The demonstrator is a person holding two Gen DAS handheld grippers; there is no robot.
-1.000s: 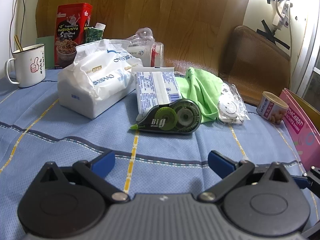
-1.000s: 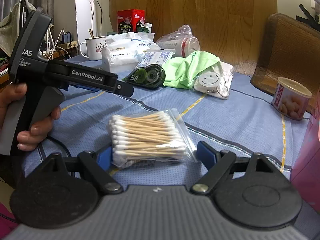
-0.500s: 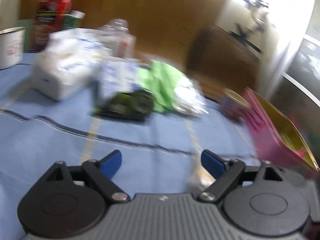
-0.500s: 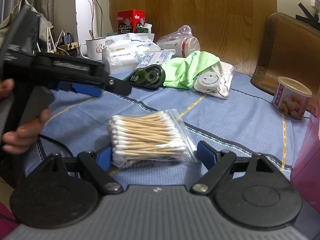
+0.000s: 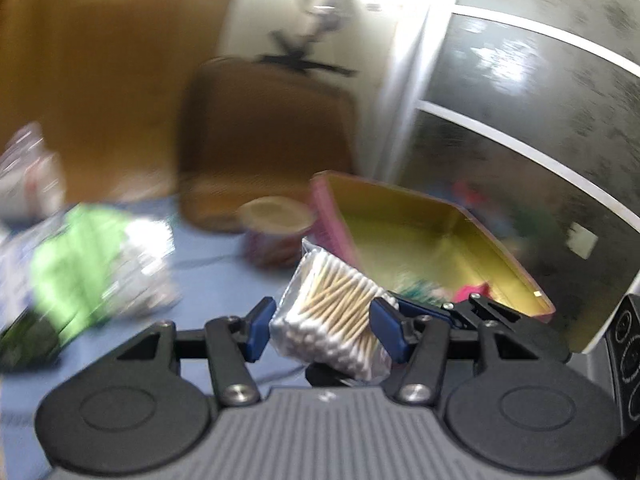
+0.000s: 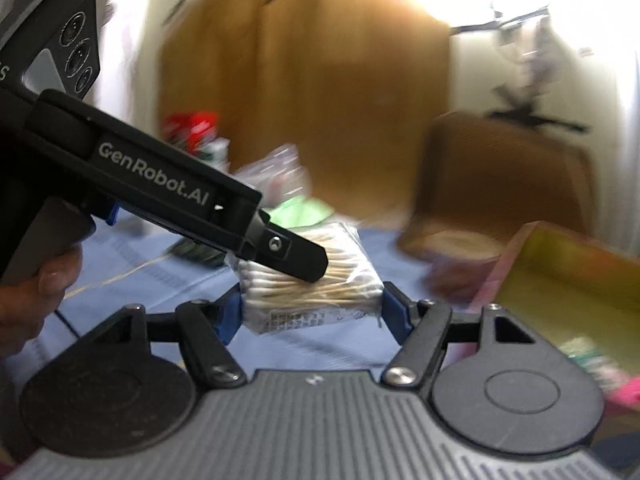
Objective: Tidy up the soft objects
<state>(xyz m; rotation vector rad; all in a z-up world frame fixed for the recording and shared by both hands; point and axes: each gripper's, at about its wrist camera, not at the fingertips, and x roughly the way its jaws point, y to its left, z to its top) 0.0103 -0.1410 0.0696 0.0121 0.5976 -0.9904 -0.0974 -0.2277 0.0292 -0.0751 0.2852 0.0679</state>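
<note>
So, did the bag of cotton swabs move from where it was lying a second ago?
Yes. The bag of cotton swabs rose off the blue tablecloth, toward the pink box.

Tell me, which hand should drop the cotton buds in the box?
Probably left. Both jaws have just been closing on the cotton buds, but the left gripper faces the pink box straight ahead; the right gripper sees it off to one side.
</note>
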